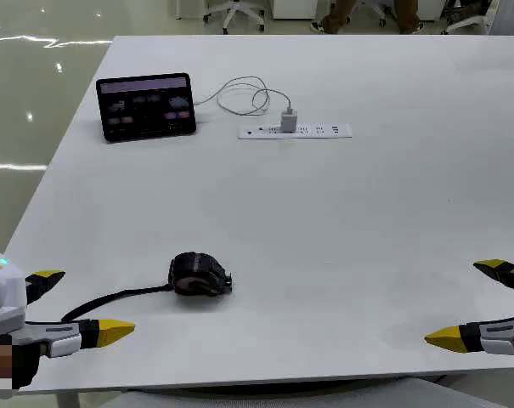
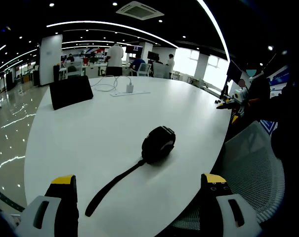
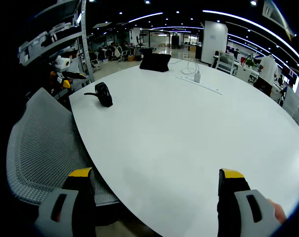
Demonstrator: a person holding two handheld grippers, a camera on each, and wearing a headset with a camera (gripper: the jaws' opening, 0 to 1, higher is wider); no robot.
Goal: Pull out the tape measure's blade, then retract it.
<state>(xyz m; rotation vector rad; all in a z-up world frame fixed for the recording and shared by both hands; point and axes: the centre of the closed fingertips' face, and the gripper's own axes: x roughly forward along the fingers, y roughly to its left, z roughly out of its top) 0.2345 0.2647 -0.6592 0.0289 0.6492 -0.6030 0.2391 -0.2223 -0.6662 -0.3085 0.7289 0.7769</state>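
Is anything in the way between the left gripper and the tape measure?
No, nothing visible blocks it. The left gripper is open at the table's near edge, and the tape measure lies just ahead of it on the bare table. Only the tape measure's own black strap lies between them, reaching toward the gripper.

No readable text; tablet [image 1: 146,106] screen blurred.

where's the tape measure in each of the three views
head view: tape measure at lower left of the table, strap trailing left.
left gripper view: centre of the picture.
right gripper view: upper left, near the table edge.
shared landmark: the tablet, standing farther along the table.
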